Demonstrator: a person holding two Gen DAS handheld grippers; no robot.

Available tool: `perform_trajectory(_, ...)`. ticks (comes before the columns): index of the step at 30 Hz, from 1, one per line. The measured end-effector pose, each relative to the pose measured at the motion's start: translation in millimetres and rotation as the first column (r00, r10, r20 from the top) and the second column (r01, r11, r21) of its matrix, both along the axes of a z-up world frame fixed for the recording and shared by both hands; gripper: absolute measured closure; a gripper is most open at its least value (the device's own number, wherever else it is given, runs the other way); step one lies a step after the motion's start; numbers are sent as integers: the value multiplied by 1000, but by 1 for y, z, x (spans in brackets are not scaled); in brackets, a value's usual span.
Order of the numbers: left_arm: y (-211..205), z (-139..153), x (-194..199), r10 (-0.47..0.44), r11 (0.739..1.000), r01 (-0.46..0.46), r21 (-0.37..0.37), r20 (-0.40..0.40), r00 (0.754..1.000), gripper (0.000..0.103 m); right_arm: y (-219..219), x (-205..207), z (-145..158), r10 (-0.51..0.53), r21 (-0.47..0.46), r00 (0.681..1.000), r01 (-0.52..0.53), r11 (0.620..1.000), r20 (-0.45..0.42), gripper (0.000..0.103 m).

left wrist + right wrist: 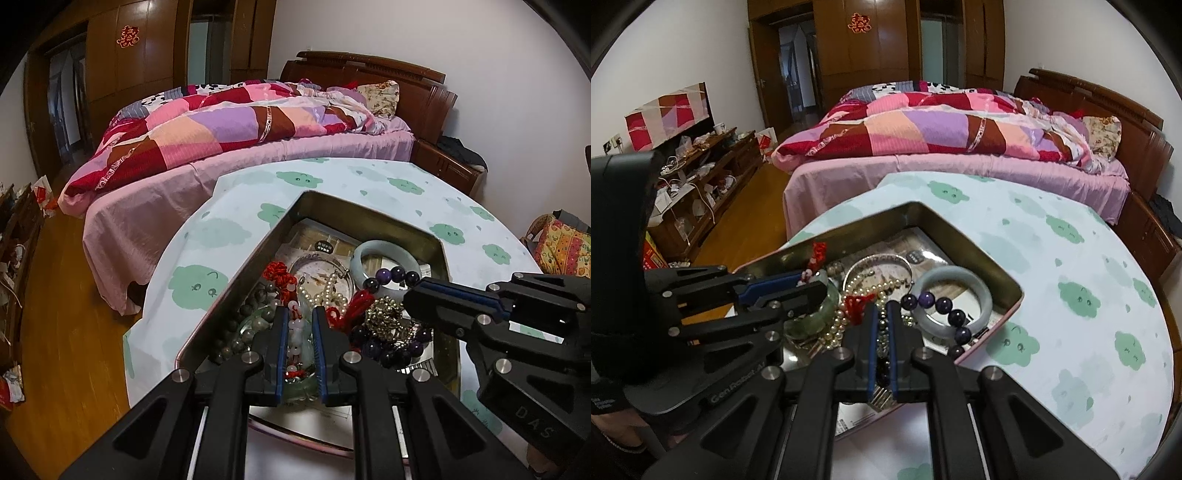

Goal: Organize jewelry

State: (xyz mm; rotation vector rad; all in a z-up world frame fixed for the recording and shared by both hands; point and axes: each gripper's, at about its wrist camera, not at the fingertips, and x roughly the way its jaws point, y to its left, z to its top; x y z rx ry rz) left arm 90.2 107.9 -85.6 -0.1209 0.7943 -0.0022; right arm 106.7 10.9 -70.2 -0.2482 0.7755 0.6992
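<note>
Dull metal tin [373,212] on smooth printed cloth [369,177]; glossy stone bangle [388,247] inside.

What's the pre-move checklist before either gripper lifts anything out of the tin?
1. left gripper shut: ok; a string of pale beads lies between its fingers, but a firm grip: cannot tell.
2. right gripper shut: ok; whether it holds a strand: cannot tell.
3. Grippers apart from each other: ok, both over the tin, a gap between them.
4. Jewelry untangled: not ok; pearls, red cord and purple bead bracelet overlap in a pile.
5. Pale jade bangle clear of the fingers: ok.
6. Space on the tablecloth to lay pieces: ok.
</note>
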Motion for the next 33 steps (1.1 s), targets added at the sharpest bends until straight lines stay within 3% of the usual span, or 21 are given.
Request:
perform_trajectory(19, 0, -4, 0, -4, 1000, 4, 18, -15, 1000, 90, 7, 2, -15, -9, -39, 999, 7, 999, -38, 95)
perform_trajectory(21, 0, -4, 0, -1, 1000, 1, 21, -19, 1000, 87, 5, 3, -14, -16, -29, 999, 15, 999, -38, 82)
perform_trajectory(22, 0, -3, 0, 6, 1000, -6, 29, -17, 1000, 83, 3, 4, -13, -23, -21, 999, 22, 1000, -37, 62)
perform_trajectory(23, 0, -2, -1, 18, 999, -18, 38, -13, 1000, 74, 2, 4, -12, -34, -20, 999, 34, 999, -29, 56)
perform_trajectory(26, 5, 1, -5, 27, 1000, -27, 16, -6, 1000, 57, -3, 8, -10, -51, -3, 998, 51, 999, -34, 54)
perform_trajectory(33, 0, 29, -26, 57, 997, -59, 56, 43, 997, 35, -18, -7, 8, -77, 20, 997, 77, 997, -2, 43)
